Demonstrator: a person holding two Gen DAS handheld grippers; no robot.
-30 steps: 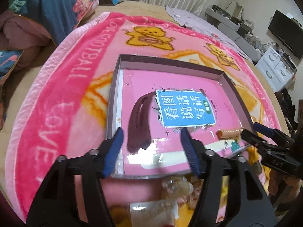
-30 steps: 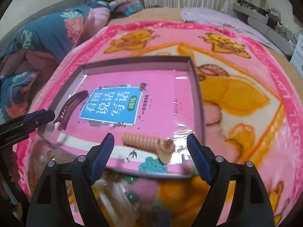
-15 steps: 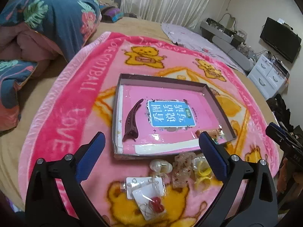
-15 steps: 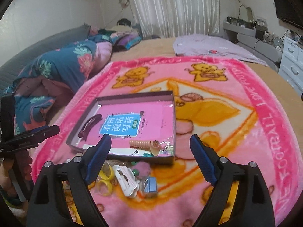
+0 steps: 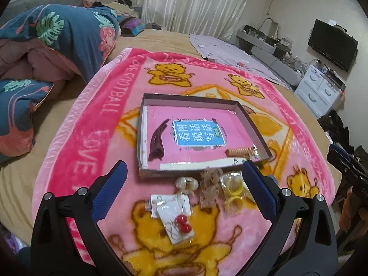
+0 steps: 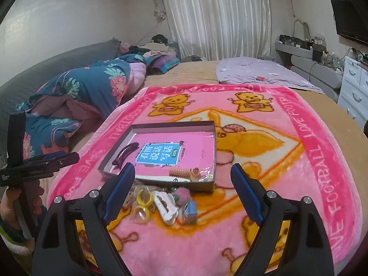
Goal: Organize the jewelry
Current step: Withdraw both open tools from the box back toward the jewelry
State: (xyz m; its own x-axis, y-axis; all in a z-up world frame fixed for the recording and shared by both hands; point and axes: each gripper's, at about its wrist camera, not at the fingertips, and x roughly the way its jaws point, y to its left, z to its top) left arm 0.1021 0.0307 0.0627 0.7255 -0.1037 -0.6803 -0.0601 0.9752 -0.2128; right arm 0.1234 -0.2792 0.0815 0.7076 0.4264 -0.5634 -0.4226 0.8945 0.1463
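A shallow grey box (image 5: 253, 124) (image 6: 215, 147) lies on a pink bear blanket. In it are a dark maroon hair clip (image 5: 157, 141) (image 6: 124, 154) on the left and a peach spiral hair tie (image 5: 239, 151) (image 6: 184, 172) at the front right. Loose pieces lie in front of the box: a card with red bead earrings (image 5: 181, 224), yellow rings (image 5: 234, 191) (image 6: 143, 199), a white clip (image 6: 166, 205), a small blue box (image 6: 189, 209). My left gripper (image 5: 184, 193) is open and empty above the loose pieces. My right gripper (image 6: 181, 195) is open and empty too.
The blanket (image 6: 310, 184) covers a bed. A blue floral quilt (image 5: 57, 41) is heaped at the left. A white dresser (image 5: 322, 92) and a TV (image 5: 332, 43) stand at the right. The box holds a pink book cover with a blue label (image 5: 197, 133).
Both grippers have pulled back and up from the box. The maroon clip and the peach hair tie stay in the box. The loose pieces in front have come into view.
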